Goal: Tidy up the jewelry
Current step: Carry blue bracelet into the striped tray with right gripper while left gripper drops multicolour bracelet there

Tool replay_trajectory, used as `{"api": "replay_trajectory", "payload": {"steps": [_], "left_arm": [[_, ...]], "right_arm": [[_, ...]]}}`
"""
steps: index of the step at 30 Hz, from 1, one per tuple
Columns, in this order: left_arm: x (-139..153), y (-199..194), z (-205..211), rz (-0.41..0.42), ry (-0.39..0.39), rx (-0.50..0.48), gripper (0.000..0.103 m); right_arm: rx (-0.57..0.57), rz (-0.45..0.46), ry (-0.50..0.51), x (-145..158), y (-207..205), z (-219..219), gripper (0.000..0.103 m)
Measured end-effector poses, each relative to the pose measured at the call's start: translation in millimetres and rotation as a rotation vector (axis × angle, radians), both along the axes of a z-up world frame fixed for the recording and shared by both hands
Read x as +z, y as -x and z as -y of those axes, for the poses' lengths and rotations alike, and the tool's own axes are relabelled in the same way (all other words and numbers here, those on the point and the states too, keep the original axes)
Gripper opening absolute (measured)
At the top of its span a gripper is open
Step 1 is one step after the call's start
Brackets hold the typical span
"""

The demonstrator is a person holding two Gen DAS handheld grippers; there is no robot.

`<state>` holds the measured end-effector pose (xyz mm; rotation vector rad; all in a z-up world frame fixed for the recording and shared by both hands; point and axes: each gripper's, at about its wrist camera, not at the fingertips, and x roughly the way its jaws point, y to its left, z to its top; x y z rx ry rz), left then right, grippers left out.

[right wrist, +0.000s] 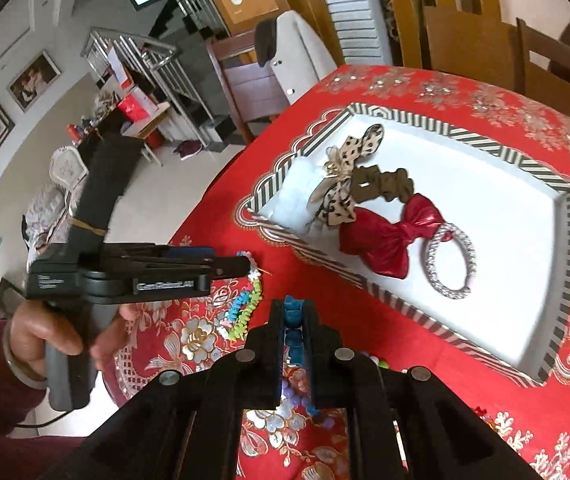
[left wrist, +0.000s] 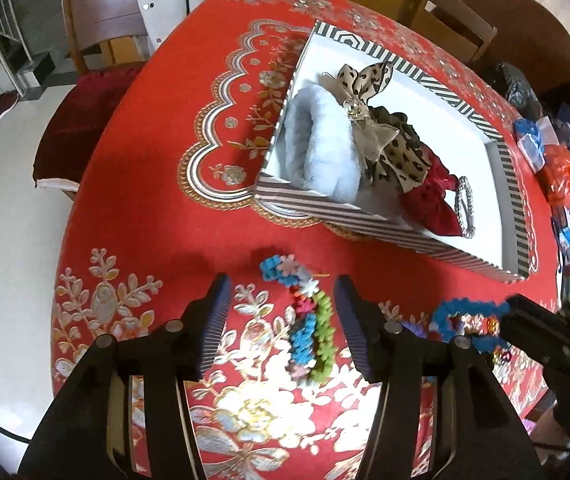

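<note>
Fingers of my left gripper (left wrist: 283, 322) are spread wide around a multicolored bead bracelet (left wrist: 305, 328) lying on the red worktop (left wrist: 145, 220) near its front edge. My right gripper (right wrist: 293, 334) is clenched on a blue bead bracelet (right wrist: 293, 316). Beyond both, a striped tray (right wrist: 465, 136) holds scrunchies and bows.

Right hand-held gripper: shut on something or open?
Shut on the blue bracelet: in the right wrist view the right hand-held gripper has its fingers pinched against the blue beads between them.
</note>
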<state>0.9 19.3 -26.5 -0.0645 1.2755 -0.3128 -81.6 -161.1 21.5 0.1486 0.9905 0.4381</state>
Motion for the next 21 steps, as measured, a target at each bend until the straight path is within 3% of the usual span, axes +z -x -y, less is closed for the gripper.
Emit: {"api": "replay_trajectory", "payload": {"steps": [4, 6, 7, 13, 21], "left_arm": [[-11, -4, 17, -0.01, -0.078, 0.021, 0.052], [-18, -3, 24, -0.015, -0.088, 0.015, 0.028], [-21, -3, 25, -0.029, -0.084, 0.014, 0.01], [1, 5, 19, -0.004, -0.014, 0.0, 0.008], [78, 4, 29, 0.112, 0.086, -0.044, 0.008]], "right_arm": [[-0.016, 0.006, -0.001, 5, 7, 8, 0.008], [-0.027, 0.009, -0.003, 8, 12, 13, 0.008], [-0.032, 0.011, -0.004, 9, 13, 15, 0.008], [-0.072, 0.031, -0.03, 18, 17, 34, 0.008], [-0.134, 0.074, -0.013, 35, 4, 61, 0.008]]}}
